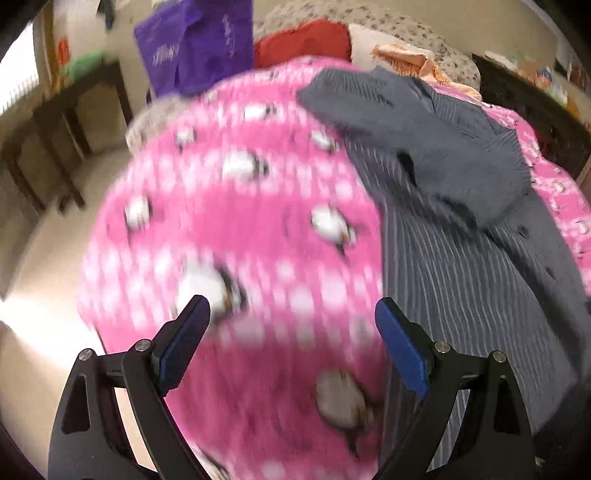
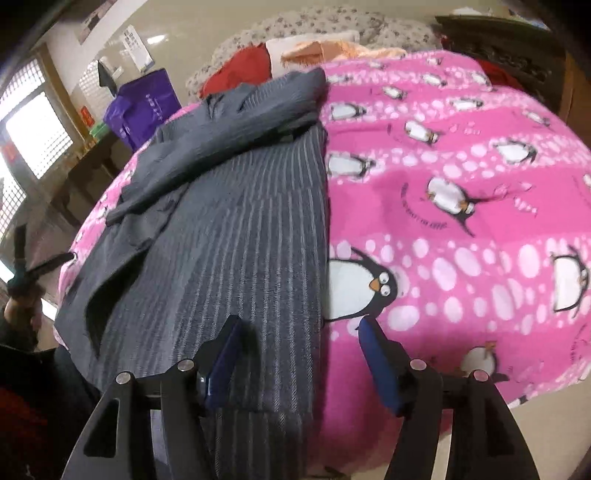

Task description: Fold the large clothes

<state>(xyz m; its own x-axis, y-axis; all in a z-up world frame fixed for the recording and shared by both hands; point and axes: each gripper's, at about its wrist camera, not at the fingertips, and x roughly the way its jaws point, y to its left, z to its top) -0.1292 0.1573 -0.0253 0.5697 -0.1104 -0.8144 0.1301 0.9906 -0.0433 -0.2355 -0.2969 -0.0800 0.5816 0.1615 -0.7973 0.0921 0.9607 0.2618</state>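
Note:
A dark grey striped garment point(image 2: 229, 236) lies folded lengthwise on a pink penguin blanket point(image 2: 461, 192), with a sleeve laid across its upper part. In the left wrist view the garment point(image 1: 454, 221) lies to the right over the blanket point(image 1: 229, 229). My left gripper point(image 1: 291, 321) is open and empty above the blanket, left of the garment. My right gripper point(image 2: 299, 328) is open and empty, hovering over the garment's near right edge. The left gripper point(image 2: 33, 269) also shows at the far left of the right wrist view.
A purple bag point(image 1: 199, 44) and a red cloth point(image 1: 303, 42) sit beyond the blanket, with an orange fringed cloth point(image 2: 325, 50) and a spotted cover point(image 2: 332, 22). A dark wooden table point(image 1: 62, 122) stands left. The pale floor point(image 1: 44, 295) lies around the bed.

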